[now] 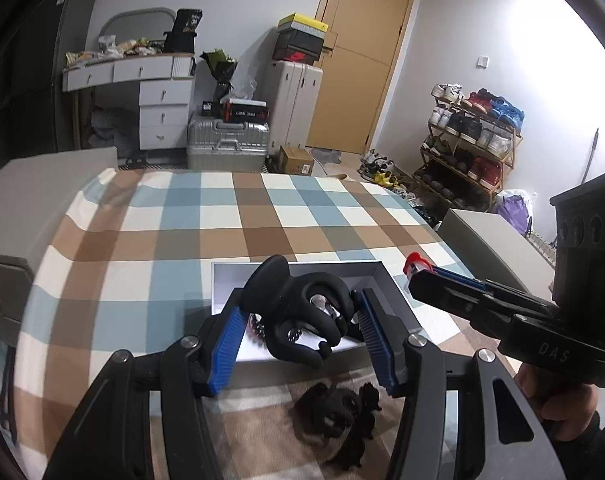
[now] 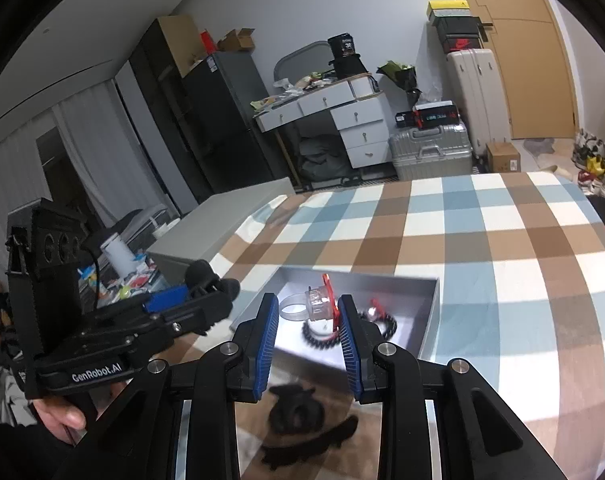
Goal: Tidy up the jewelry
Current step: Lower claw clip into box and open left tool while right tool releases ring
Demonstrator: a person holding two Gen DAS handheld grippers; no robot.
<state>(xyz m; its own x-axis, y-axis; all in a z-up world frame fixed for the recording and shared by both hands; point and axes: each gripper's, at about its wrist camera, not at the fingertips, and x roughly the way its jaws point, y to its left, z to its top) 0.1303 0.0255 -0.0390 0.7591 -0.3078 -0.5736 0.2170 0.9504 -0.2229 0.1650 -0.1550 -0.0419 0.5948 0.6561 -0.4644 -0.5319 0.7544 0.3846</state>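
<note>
Ribbed blue pads line the left tongs [image 1: 300, 334], which are clamped on a black moulded jewelry stand [image 1: 298, 308], a smooth, rigid piece of looping, finger-like bars held above the open grey box [image 1: 398, 304]. Something shiny, perhaps beads, is glimpsed through its loops, but what it is cannot be told. The right tongs [image 2: 308, 322] are closed on a clear plastic ring [image 2: 316, 302] with a blocky faceted top and a red backing piece, also held over the box. Inside the box a dark beaded bracelet [image 2: 314, 336] is laid on the pale floor, with a small red-trimmed item beside it. On the checked cloth of the surface [image 1: 150, 232], just in front of the box, a heap of soft black fabric [image 1: 334, 404] is left.

Both held pieces are judged light and stiff. The stand's matte bars should be gripped across their thickest part, as slim ends could pivot. The ring is judged slick and small; its flat-sided top is the surest hold, and a hard squeeze might crack it. The bracelet would drape and slide, so it is better pinched across a few beads.
</note>
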